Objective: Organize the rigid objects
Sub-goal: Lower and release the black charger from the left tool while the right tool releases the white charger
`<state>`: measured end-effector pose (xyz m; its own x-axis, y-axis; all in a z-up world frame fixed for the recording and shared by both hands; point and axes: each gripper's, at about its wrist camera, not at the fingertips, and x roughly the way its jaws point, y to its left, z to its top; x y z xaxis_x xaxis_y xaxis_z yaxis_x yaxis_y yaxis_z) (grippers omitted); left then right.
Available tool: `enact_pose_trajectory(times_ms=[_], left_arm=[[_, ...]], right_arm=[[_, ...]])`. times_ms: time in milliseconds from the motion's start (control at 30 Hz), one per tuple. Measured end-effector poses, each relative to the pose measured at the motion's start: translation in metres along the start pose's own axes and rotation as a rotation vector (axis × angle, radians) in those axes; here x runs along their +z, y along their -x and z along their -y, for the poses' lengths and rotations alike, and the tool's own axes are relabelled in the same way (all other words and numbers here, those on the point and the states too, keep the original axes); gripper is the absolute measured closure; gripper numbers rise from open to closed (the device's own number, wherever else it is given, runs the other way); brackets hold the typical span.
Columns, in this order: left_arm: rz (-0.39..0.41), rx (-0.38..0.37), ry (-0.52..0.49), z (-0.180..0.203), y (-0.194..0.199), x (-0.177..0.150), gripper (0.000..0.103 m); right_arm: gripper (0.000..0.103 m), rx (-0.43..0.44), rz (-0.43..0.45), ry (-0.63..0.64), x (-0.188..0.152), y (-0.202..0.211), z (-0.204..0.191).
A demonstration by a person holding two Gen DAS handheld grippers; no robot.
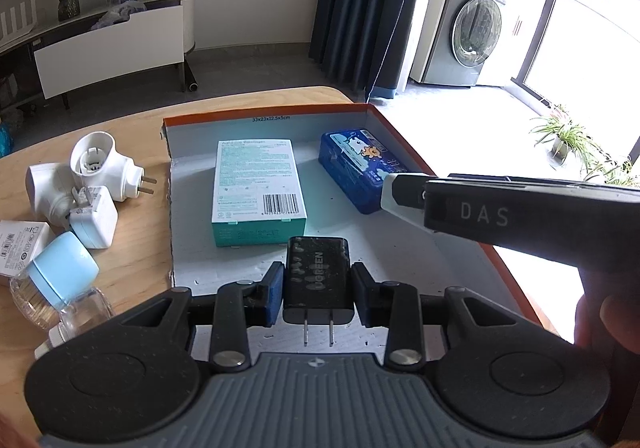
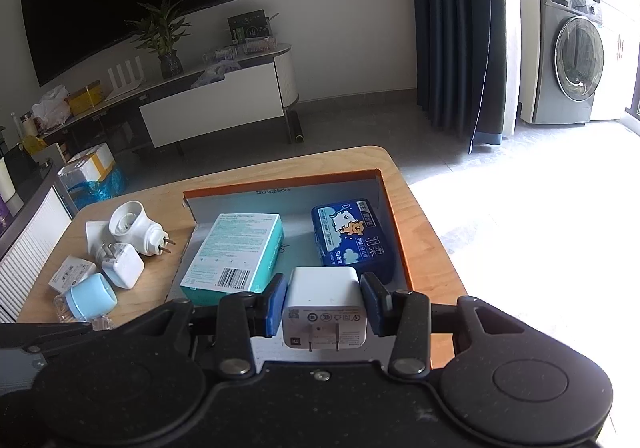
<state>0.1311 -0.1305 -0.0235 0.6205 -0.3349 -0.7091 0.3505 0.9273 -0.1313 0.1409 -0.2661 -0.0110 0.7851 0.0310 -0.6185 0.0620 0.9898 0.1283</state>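
You had a black charger [image 1: 318, 275] marked UGREEN clamped prongs-back over the open cardboard box [image 1: 264, 114]. A white charger [image 2: 325, 306] was clamped likewise. Inside the box a teal bandage carton [image 1: 258, 190] lay flat beside a blue tissue pack [image 1: 356, 168]. On the desk [image 1: 120, 268], left of the box: white plug adapters [image 1: 104, 164], another white charger [image 1: 94, 218], and a blue-capped clear bottle [image 1: 60, 280].

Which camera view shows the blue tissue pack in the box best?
The right wrist view: the blue tissue pack shows its whole printed top, with only its near edge hidden. In the left wrist view, the right tongs cover the near end of the pack.
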Motion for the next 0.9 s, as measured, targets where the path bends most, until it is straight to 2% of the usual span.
enact_pose_trajectory(times_ms=[167,200,533,600,733,800,900], left_arm=[[-0.010,-0.008,-0.002,0.002,-0.005,0.001,0.067],[-0.011,-0.009,-0.002,0.002,-0.006,0.002,0.067],[-0.020,-0.020,0.011,0.005,-0.017,0.007,0.066],[-0.017,-0.012,0.020,0.005,-0.016,0.009,0.047],[-0.012,0.002,0.030,0.001,-0.007,0.011,0.044],[-0.011,0.009,0.037,-0.001,-0.002,0.011,0.032],[-0.001,0.027,0.059,-0.007,0.006,0.011,0.016]], right_arm=[[0.052,-0.019,0.027,0.014,0.005,-0.005,0.002],[0.049,-0.019,0.039,0.010,0.006,-0.003,0.003],[0.046,-0.032,0.087,-0.052,0.009,0.021,0.018],[0.044,-0.028,0.092,-0.047,0.008,0.024,0.016],[0.039,-0.016,0.093,-0.042,0.007,0.029,0.013],[0.036,-0.011,0.090,-0.039,0.007,0.030,0.010],[0.025,-0.011,0.087,-0.032,0.005,0.032,0.005]])
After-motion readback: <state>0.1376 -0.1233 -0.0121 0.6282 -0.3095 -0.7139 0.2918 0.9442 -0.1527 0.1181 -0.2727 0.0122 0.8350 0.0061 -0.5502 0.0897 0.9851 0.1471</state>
